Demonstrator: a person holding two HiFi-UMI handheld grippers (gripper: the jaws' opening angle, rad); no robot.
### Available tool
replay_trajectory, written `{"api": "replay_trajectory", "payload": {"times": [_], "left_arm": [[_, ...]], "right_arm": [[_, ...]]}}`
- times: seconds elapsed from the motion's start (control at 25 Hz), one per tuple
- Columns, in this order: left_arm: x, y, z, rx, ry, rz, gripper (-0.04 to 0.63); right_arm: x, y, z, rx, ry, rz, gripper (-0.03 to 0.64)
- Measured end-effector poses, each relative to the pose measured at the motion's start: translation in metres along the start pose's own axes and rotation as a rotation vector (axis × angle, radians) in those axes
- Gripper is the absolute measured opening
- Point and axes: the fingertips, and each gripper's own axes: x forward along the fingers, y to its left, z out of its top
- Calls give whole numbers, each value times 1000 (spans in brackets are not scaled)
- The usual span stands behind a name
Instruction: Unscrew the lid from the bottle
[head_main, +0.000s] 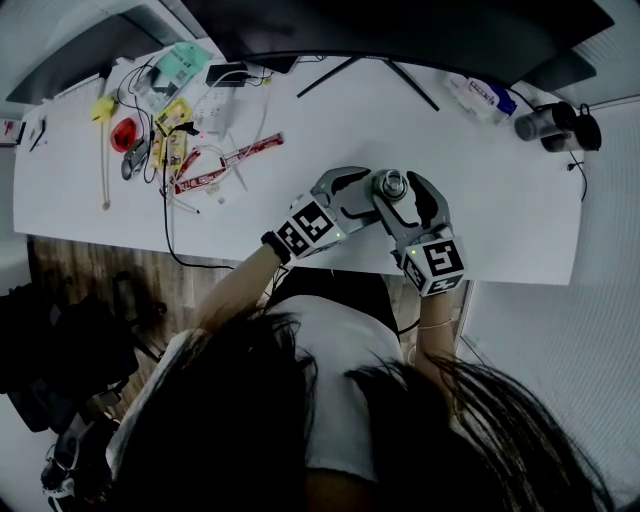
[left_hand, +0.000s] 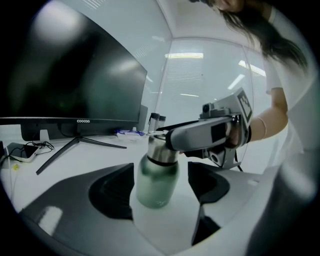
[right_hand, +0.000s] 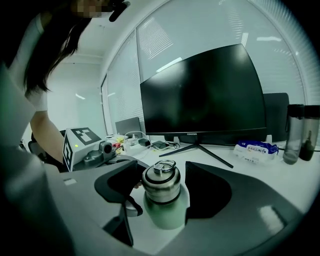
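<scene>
I see the green bottle (left_hand: 156, 176), lid (right_hand: 161, 181) on, at the table's (head_main: 500, 210) near edge; left gripper (left_hand: 159, 189) gapes around its body, right gripper (right_hand: 161, 190) around the lid, neither gripping.

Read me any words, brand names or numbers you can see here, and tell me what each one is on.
"coocaa": on the lower bezel of the monitor.
Blue print on the white packet beside the monitor's stand: too blurred to read.
Print on the red-and-white wrappers on the table: too small to read.
</scene>
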Motion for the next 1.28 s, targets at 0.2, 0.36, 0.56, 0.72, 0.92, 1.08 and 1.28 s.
{"api": "replay_trajectory", "payload": {"times": [0.2, 0.36, 0.56, 0.72, 0.92, 1.08, 1.28], "left_arm": [[12, 3, -12, -9, 33, -6, 362], [18, 3, -15, -23, 29, -1, 360], [19, 9, -17, -48, 25, 42, 360], [19, 7, -14, -44, 26, 29, 360], [19, 7, -14, -33, 44, -4, 359], [18, 6, -15, -15, 84, -54, 359], [19, 3, -16, 30, 139, -161, 359]], "right_arm": [[5, -5, -7, 17, 5, -23, 273], [7, -4, -9, 14, -11, -34, 272], [10, -3, -16, 6, 1, -18, 262], [9, -2, -17, -5, 10, 29, 262], [9, 0, -17, -27, 35, 111, 261], [9, 4, -17, -61, 63, 218, 261], [8, 10, -19, -121, 107, 377, 261]]}}
